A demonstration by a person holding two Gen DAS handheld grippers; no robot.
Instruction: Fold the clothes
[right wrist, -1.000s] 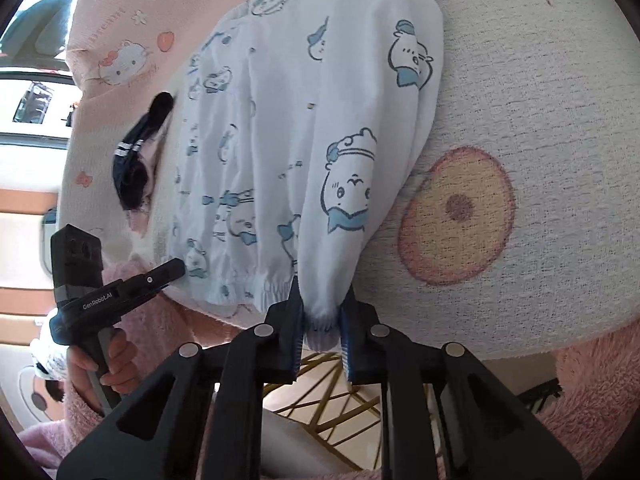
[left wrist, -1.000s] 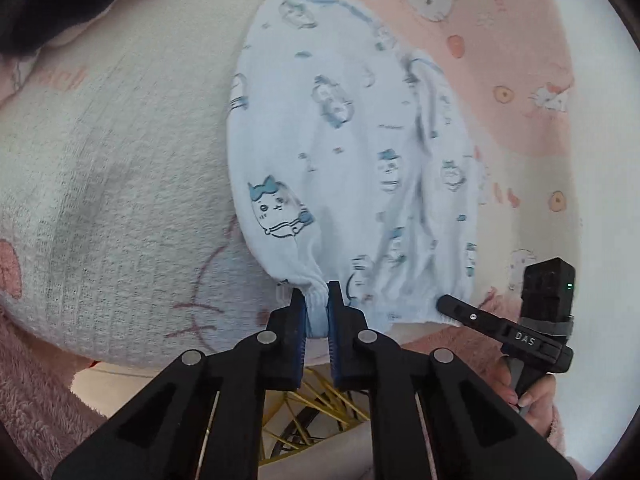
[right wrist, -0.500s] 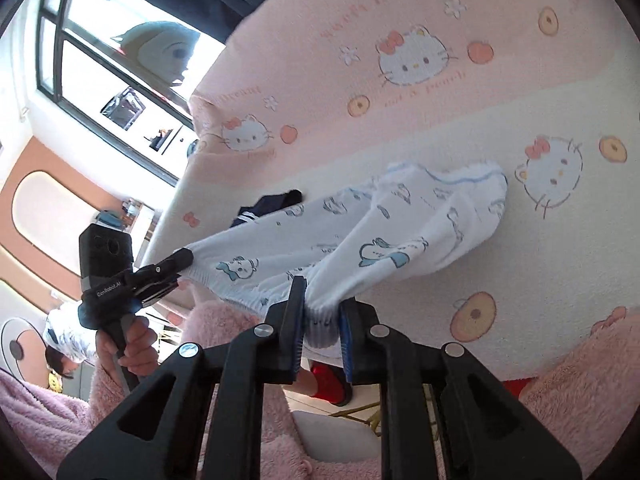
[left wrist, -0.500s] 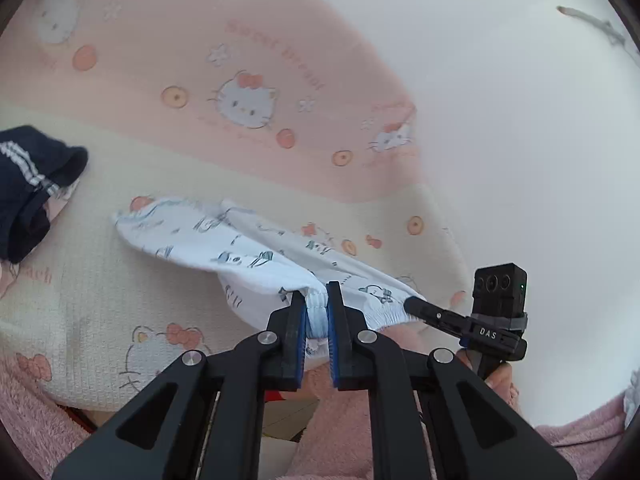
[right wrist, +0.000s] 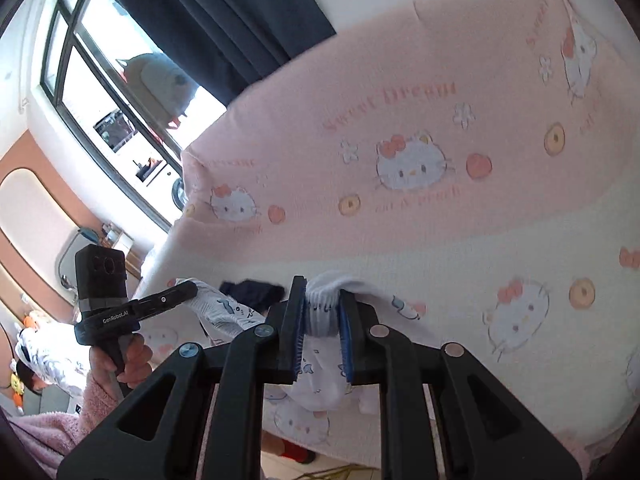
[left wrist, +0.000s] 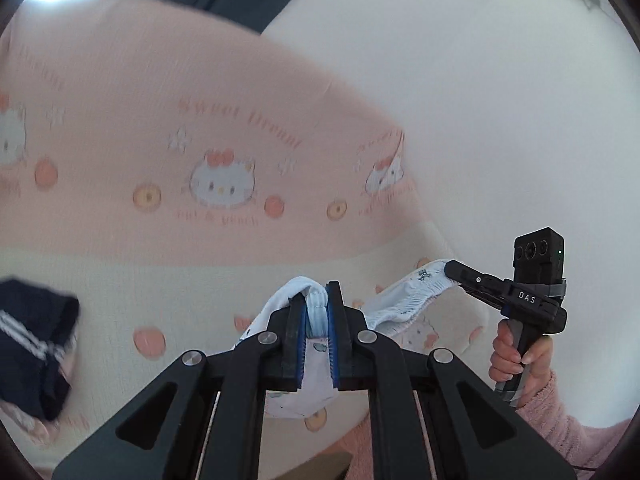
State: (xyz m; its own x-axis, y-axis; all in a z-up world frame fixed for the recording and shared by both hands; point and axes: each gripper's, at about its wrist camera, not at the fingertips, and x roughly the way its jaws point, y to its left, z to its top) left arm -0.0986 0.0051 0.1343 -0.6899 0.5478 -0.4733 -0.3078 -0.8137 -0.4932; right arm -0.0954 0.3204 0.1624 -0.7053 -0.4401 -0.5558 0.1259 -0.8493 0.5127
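the white printed garment [left wrist: 404, 300] hangs lifted just above the blanket [left wrist: 200, 152], stretched between the two grippers by its gathered elastic edge. one bunched part of that edge sits pinched between the blue pads of the left gripper [left wrist: 318, 312], which is closed on it, and the cloth drops below the jaws. in the right wrist view the right gripper [right wrist: 322, 316] is likewise clamped on a ribbed fold of the same garment, with the rest sagging down under it and trailing left toward the other gripper. the pink and cream cat-print blanket spreads beneath and beyond. a dark navy garment [left wrist: 32, 336] lies on the blanket, well to the left of the white one.
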